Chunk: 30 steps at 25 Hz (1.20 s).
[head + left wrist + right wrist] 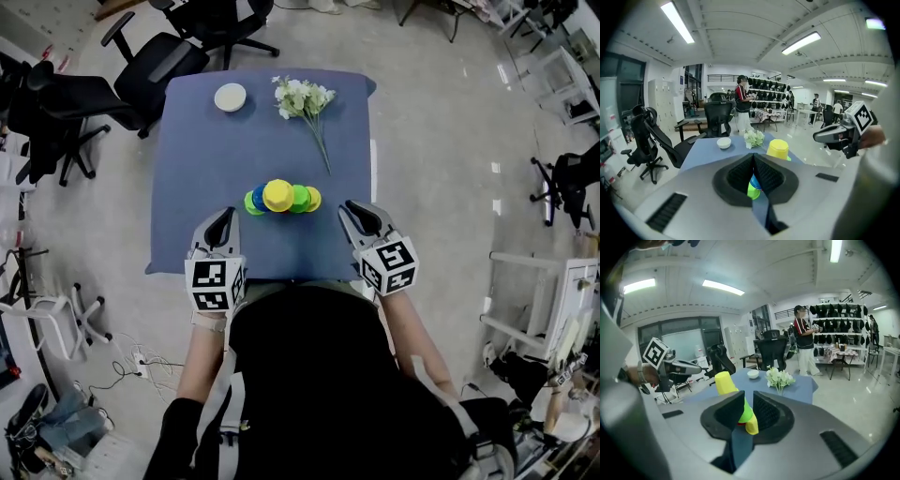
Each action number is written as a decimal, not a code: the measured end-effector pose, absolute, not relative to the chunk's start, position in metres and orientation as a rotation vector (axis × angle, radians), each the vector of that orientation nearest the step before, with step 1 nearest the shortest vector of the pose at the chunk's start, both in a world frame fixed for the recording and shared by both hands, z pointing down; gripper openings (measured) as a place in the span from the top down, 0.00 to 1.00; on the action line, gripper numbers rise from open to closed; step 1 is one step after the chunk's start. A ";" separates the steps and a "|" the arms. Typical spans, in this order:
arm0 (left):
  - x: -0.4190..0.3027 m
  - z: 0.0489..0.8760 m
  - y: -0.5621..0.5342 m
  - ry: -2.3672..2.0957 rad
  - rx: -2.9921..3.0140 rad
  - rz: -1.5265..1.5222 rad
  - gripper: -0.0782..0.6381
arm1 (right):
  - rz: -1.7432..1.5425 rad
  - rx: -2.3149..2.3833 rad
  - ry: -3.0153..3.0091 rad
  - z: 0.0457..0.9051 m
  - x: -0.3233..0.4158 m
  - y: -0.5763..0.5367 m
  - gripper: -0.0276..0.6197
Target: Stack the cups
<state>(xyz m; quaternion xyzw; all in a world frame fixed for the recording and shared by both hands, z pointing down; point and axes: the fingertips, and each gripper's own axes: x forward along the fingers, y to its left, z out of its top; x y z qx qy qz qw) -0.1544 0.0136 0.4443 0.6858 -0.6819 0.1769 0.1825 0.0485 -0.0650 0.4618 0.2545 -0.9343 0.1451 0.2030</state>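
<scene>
Several plastic cups sit in a tight row mid-table: a tall upturned yellow cup point(277, 194), a green cup point(250, 202) and a blue cup point(260, 196) on its left, a green cup point(300, 197) and a small yellow cup point(314, 199) on its right. My left gripper point(224, 218) hovers near the table's front edge, left of the row, shut and empty point(753, 157). My right gripper point(353, 212) hovers to the right of the row with a narrow gap between its pads and nothing in it point(746, 398). The yellow cup point(778, 149) point(723, 383) shows beyond both grippers' jaws.
A blue cloth covers the table point(197, 159). A white bowl point(230, 97) and a bunch of white flowers point(304, 97) lie at the far end. Black office chairs point(159, 61) stand beyond the table's far left corner. A person point(742, 101) stands farther back in the room.
</scene>
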 end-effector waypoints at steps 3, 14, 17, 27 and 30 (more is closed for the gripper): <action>-0.166 0.438 0.021 -1.945 1.930 0.458 0.88 | 0.363 0.673 -2.655 0.438 0.032 -0.064 0.87; -0.197 0.413 0.045 -2.040 1.926 0.281 0.88 | 0.183 0.530 -2.752 0.381 -0.017 -0.046 0.89; -0.202 0.404 0.050 -2.047 1.947 0.189 0.88 | 0.134 0.505 -2.764 0.372 -0.027 -0.041 0.89; -0.208 0.388 0.056 -2.068 1.996 0.118 0.88 | 0.061 0.459 -2.792 0.356 -0.044 -0.026 0.89; -0.207 0.385 0.057 -2.069 2.018 0.094 0.88 | 0.063 0.461 -2.796 0.359 -0.045 -0.023 0.89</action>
